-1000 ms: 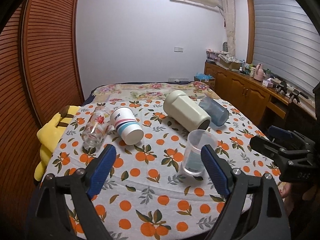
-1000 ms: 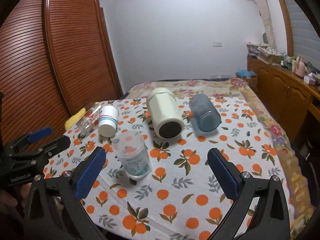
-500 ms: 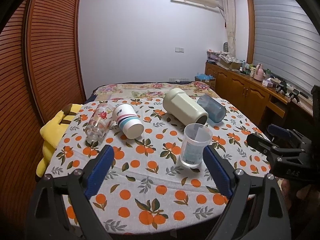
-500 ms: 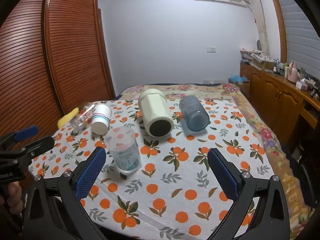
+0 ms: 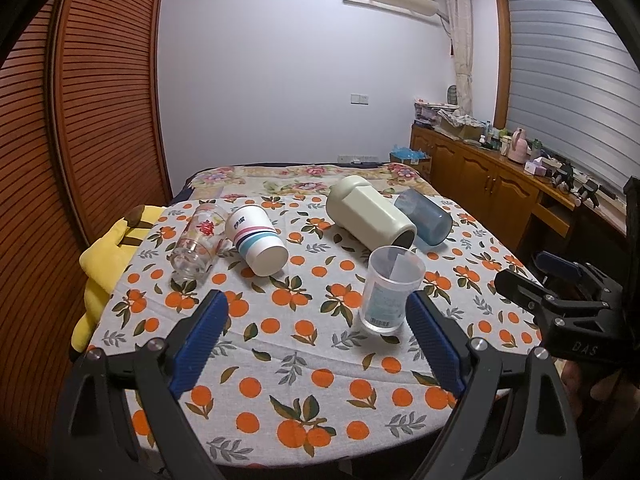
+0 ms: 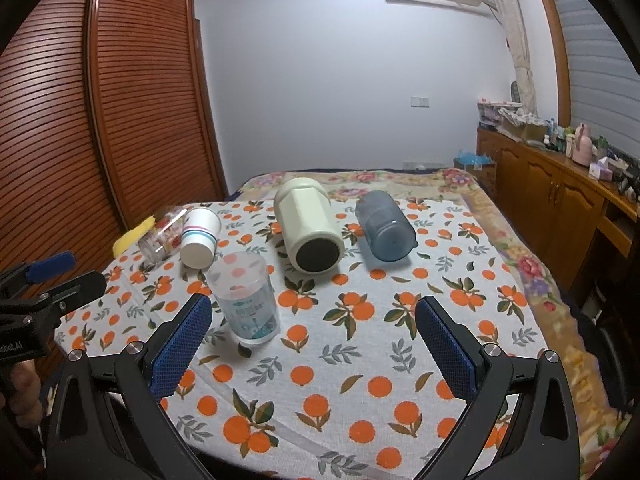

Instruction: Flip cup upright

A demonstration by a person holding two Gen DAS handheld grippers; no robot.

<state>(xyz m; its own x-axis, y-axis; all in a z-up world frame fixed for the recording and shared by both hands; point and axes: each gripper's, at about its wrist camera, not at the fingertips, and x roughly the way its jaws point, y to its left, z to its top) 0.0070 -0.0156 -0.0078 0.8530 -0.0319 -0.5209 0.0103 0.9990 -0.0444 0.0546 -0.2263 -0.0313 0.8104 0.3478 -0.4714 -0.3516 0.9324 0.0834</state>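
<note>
The left claw (image 5: pixel 316 334) hangs wide open and empty over the near edge of the worktop (image 5: pixel 280 360). A clear cup (image 5: pixel 390 290) stands upright just beside its right finger (image 5: pixel 434 346). Behind lie a cream jar (image 5: pixel 370 216), a blue cup (image 5: pixel 424 216), a striped cup (image 5: pixel 256 238) and a glass (image 5: pixel 198 242). The right claw (image 5: pixel 560 300) shows at far right.

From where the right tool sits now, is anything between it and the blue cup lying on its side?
Nothing visible blocks it. The translucent blue plastic cup lies on its side ahead of the open right tool, with bare orange-print tablecloth between them. The cream faceted jar lies beside it to the left, apart from it.
</note>
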